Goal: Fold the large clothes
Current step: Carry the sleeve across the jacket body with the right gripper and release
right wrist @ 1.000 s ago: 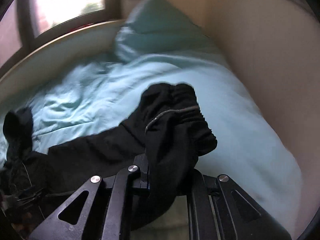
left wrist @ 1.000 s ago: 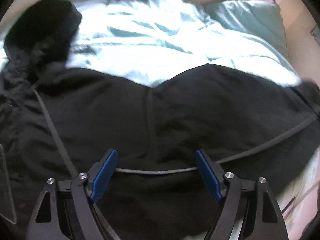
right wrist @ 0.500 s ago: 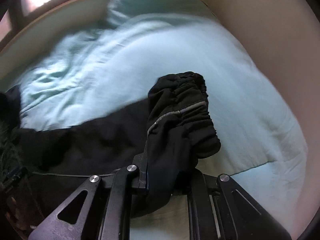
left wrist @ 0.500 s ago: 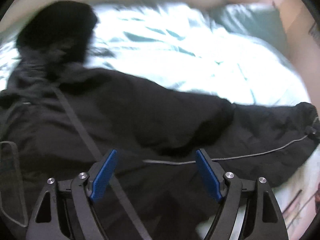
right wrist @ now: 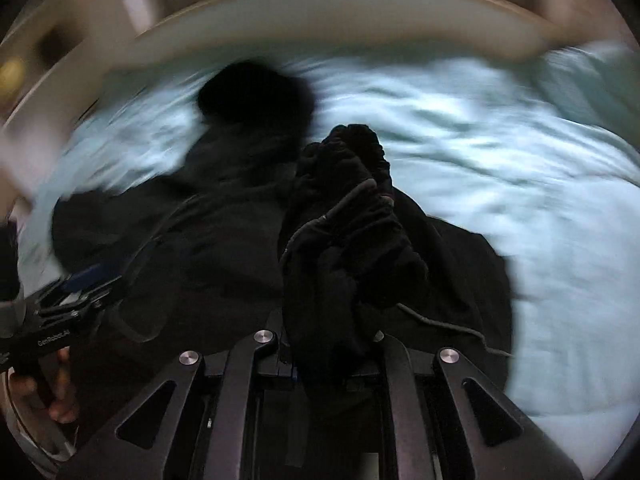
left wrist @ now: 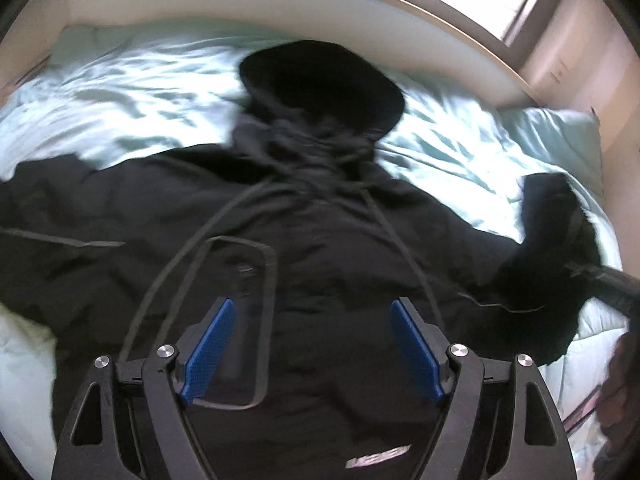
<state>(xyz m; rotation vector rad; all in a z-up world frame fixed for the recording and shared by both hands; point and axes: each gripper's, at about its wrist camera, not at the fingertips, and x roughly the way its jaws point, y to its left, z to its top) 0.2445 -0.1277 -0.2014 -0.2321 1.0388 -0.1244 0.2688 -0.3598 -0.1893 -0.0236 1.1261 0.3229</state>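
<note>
Black, soft shell fabric: a hooded jacket (left wrist: pixel 320 264) lies spread face up across the bed (left wrist: pixel 120 92), hood (left wrist: pixel 320 80) toward the headboard (left wrist: pixel 360 12), body under the left gripper (left wrist: pixel 310 356). Pale blue rumpled bedding all round it, pillow (left wrist: pixel 556 132) off to the right.

Left gripper's jaws stand wide apart, blue pads (left wrist: pixel 208 356) bare, nothing between them; it hangs over the chest panel, not touching as far as the view shows. Right gripper (right wrist: pixel 328 364) has its jaws together, clamped on the bunched sleeve cuff (right wrist: pixel 352 208), which stands up in a wad above the jaws. In the left view that same sleeve (left wrist: pixel 548 248) rises off the bedding at the right edge, beside the person's hand (left wrist: pixel 616 384).

Handling, as a judgement: light to medium weight, fully limp, no stiffness to hold a crease by itself. It looks a bit slick and may slide on the bedding when dragged, so the whole body may shift if one sleeve is pulled hard. Not fragile. The elastic cuff is thick and gathered, which gives a good bite. Drawcords (left wrist: pixel 400 240) and seam piping are thin and loose, poor to grip, and could snag.

Where to take hold: cuffs, hem corners and shoulder seams, where layers are doubled. Avoid pinching mid-panel; single-layer fabric would tent up. Left gripper is likely best on the other sleeve or shoulder edge at the left. Both frames are motion-blurred, so fine wrinkles and the zip are unclear.
</note>
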